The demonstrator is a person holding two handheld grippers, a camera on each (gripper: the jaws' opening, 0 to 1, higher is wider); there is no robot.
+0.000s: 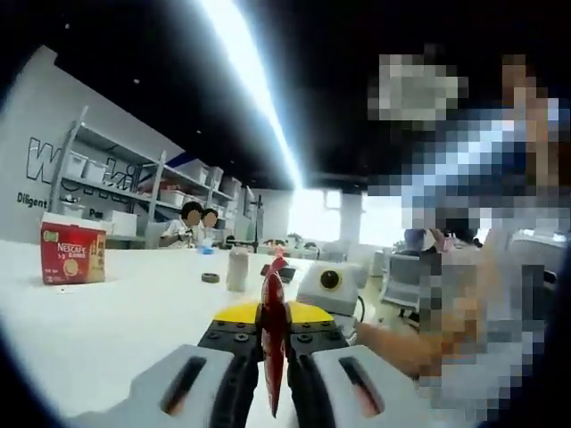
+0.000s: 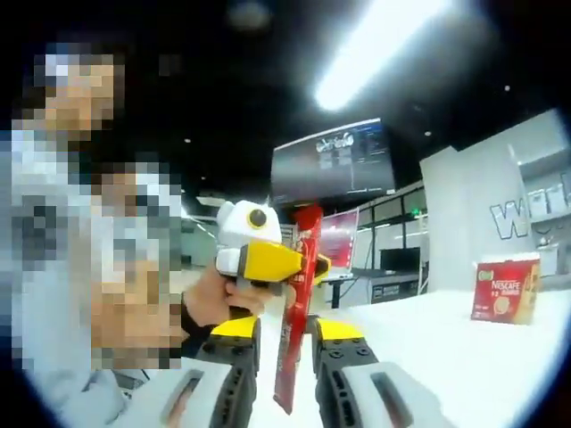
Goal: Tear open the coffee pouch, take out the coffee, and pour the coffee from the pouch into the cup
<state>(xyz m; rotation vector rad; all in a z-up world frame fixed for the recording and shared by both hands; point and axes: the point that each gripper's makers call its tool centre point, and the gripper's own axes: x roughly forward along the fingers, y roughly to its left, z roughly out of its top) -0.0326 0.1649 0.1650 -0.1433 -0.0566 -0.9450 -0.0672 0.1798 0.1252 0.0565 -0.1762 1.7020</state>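
Between the black, yellow-tipped jaws of the left gripper (image 1: 273, 334) sits a red pouch (image 1: 273, 343). Far left of them stands a red box (image 1: 72, 253) with white lettering on the white table (image 1: 116, 312). Ahead is a beige cup (image 1: 237, 268). The right gripper (image 2: 285, 343) has black jaws with yellow tips.

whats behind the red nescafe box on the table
In the left gripper view, behind the red Nescafe box stand metal shelves holding white bins against a wall with lettering. The shelves' lowest part is hidden by the box.
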